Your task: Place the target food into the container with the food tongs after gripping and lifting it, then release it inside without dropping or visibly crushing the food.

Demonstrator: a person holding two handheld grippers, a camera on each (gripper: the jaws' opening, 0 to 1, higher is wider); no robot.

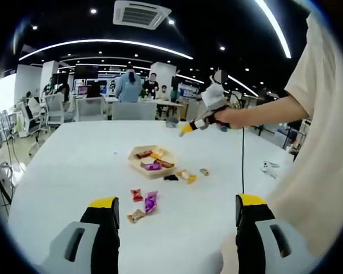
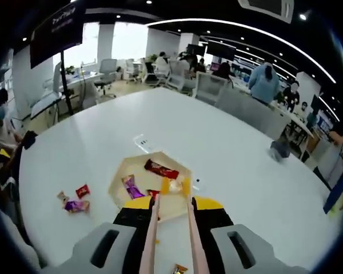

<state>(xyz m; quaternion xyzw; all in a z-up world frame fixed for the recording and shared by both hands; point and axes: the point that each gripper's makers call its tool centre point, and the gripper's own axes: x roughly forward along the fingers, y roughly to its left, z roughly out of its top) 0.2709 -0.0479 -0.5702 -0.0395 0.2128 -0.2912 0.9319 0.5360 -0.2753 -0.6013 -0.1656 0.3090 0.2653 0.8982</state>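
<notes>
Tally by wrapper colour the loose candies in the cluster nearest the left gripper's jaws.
Red candy: 1
Purple candy: 1
Gold candy: 1
Total: 3

Left gripper view faces the table (image 1: 74, 171) from afar; right gripper view hovers near the shared tray (image 2: 121, 174).

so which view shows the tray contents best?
Right gripper view: the tray sits close below the tongs, so a red wrapper and a purple one read clearly. The left gripper view shows the tray small and mid-table, its candies only coloured specks.
</notes>
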